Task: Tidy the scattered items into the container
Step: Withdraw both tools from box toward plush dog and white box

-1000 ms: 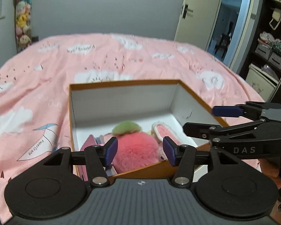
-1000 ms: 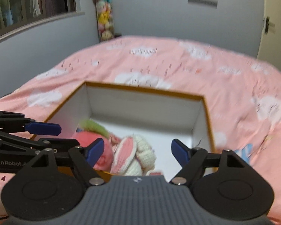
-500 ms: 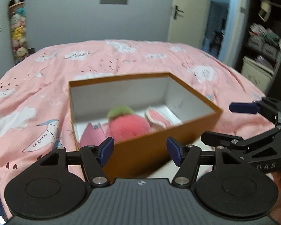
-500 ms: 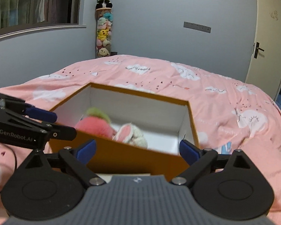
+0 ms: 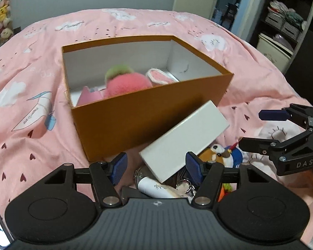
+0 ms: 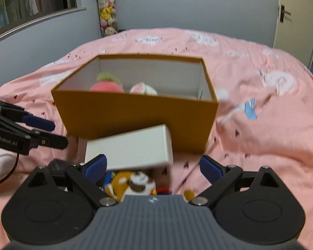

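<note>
An open-topped orange box (image 5: 148,112) stands on the pink bedspread. Inside it lie a pink plush with a green top (image 5: 125,81), a white-and-pink knitted piece (image 5: 160,77) and a flat pink item (image 5: 89,96). In front of the box a white carton (image 5: 185,137) rests tilted on a pile: an orange-and-white plush toy (image 5: 217,152), a white bottle (image 5: 156,187) and a metal keyring (image 5: 183,185). My left gripper (image 5: 156,164) hovers open over the carton's near corner, its pads off it. My right gripper (image 6: 153,166) stands open above the carton (image 6: 129,148) and the plush toy (image 6: 131,183).
The pink bedspread (image 5: 31,95) spreads all around the box. A column of stuffed toys (image 6: 106,14) stands against the far wall. A doorway (image 5: 229,2) and dark shelves with baskets (image 5: 281,20) lie off the bed's right side.
Both grippers have drawn back from above the box and tipped downward. The carton and the pile in front of the box have come into view. Both jaws stand wider than a second ago.
</note>
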Demonstrator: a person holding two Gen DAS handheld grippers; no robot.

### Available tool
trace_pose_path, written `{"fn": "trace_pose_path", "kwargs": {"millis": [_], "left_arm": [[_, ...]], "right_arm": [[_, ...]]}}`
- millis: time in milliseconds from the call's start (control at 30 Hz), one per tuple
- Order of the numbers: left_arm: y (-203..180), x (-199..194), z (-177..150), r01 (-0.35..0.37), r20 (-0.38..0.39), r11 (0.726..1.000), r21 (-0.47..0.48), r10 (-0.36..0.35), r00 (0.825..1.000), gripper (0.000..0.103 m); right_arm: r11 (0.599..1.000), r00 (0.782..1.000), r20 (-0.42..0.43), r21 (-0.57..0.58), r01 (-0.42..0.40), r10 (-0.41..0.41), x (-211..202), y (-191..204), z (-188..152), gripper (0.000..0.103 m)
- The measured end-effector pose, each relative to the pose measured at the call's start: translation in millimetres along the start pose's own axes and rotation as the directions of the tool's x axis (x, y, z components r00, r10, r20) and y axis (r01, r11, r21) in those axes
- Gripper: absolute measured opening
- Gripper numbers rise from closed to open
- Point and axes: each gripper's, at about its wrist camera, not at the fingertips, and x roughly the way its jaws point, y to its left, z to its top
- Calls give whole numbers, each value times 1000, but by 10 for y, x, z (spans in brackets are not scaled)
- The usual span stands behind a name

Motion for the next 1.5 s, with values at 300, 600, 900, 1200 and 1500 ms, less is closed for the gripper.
{"fn": "trace_pose_path", "kwargs": {"millis": [300,600,900,1200,1500], "left_arm": [[-152,135,-51,-25,19,989,144,22,1000,73],[-373,418,-131,-73,35,926,370,64,997,73],[-746,696,-340,-206,57,763,612,217,974,73],[-930,901,-460,-266,114,652,710,267,957,73],[-833,945,-450,-246,102,664,706,249,963,74]], "right_arm": [[999,998,-59,27,-26,28,219,-93,46,83],[984,988,-125,164,-72,93,609,-341,179,63],[986,985,-139,140,-86,106,666,-234,158,52],[984,981,-141,131,-118,136,657,-171,112,49],[961,971,-114,206,-183,210,609,-232,142,46]]}}
